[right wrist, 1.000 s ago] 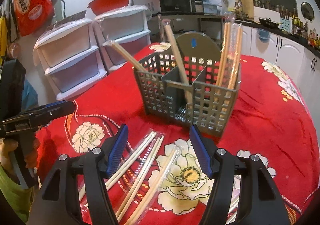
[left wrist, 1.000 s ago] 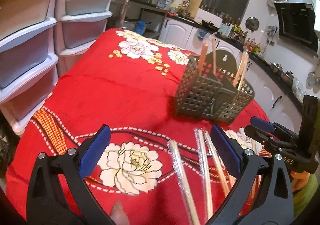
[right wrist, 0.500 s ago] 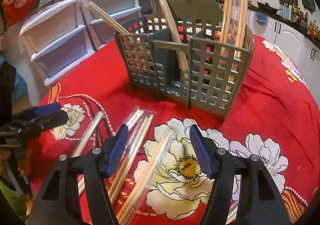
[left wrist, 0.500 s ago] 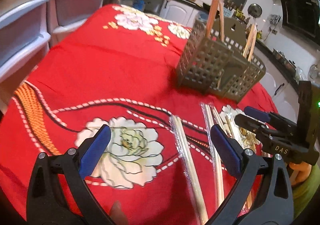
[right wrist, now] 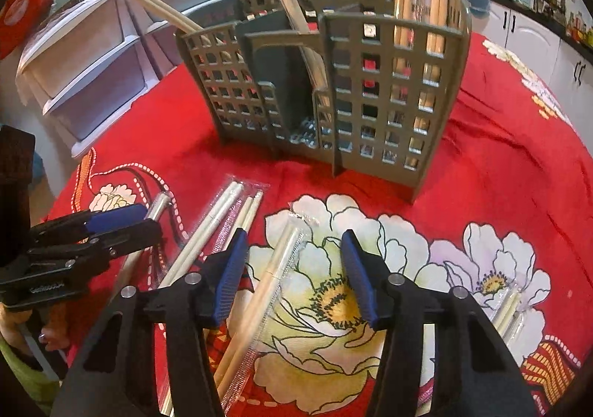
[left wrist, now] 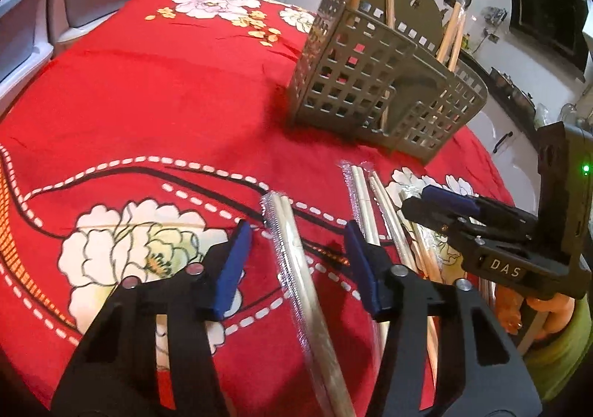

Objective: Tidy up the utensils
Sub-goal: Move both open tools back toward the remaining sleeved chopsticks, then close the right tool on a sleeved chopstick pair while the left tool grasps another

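Both grippers, left [left wrist: 294, 250] and right [right wrist: 292, 261], have dropped, fingers closing around wrapped chopsticks [left wrist: 296, 268], not yet pinching.

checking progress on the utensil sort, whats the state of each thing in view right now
left gripper: jaws closing, astride a wrapped chopstick pair, pads not yet on it
right gripper: jaws closing, astride another wrapped pair, not yet gripped
grey caddy: upright on the red cloth, several chopsticks standing in it
other wrapped pairs: lying loose on the cloth
plastic drawers: shut
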Tool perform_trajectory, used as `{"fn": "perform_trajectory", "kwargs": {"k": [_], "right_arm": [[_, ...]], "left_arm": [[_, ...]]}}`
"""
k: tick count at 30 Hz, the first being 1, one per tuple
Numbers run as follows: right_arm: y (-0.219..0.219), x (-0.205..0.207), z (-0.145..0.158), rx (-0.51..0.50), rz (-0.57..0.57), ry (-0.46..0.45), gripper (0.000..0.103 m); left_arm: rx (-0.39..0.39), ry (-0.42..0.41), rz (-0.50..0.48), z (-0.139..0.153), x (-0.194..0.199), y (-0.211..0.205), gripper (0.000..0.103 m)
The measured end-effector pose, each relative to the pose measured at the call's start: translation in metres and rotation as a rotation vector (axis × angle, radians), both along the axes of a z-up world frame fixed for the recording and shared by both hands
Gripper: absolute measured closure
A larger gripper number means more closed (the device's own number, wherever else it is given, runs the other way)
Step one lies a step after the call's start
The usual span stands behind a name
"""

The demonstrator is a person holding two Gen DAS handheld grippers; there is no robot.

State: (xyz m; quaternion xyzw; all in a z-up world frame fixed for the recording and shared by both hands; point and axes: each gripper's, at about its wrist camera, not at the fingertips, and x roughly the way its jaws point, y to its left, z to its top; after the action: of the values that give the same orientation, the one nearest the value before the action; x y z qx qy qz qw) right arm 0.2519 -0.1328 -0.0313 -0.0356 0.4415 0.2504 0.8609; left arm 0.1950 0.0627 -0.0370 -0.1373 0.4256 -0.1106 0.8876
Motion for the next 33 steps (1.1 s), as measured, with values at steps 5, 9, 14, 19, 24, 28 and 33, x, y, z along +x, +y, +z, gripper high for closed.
{"fn": "perform_trajectory", "kwargs": {"k": [5, 9, 14, 19, 24, 28, 33], "right_arm": [[0.002, 0.002, -0.004, -0.014, -0.001, 0.01, 0.063], [0.007, 0.003, -0.006, -0.034, 0.008, 0.009, 0.067], [0.018, 0.003, -0.008, -0.042, 0.021, 0.0, 0.077], [0.017, 0.006, -0.008, -0.017, 0.021, 0.008, 0.087], [0.009, 0.008, -0.004, 0.025, 0.015, 0.013, 0.092], [0.002, 0.007, 0.001, 0.081, 0.012, 0.013, 0.093], [-0.003, 0.0, 0.013, 0.111, 0.03, -0.026, 0.094]], "left_arm": [[0.036, 0.01, -0.009, 0.0, 0.009, -0.007, 0.065], [0.075, 0.021, -0.005, -0.001, 0.017, -0.01, 0.068], [0.144, 0.012, 0.005, -0.002, 0.021, -0.017, 0.073], [0.18, 0.011, 0.022, -0.002, 0.024, -0.018, 0.084], [0.184, 0.011, 0.035, -0.001, 0.026, -0.016, 0.092], [0.16, 0.008, 0.041, 0.0, 0.025, -0.013, 0.094], [0.117, 0.006, 0.056, 0.001, 0.023, -0.006, 0.098]]}}
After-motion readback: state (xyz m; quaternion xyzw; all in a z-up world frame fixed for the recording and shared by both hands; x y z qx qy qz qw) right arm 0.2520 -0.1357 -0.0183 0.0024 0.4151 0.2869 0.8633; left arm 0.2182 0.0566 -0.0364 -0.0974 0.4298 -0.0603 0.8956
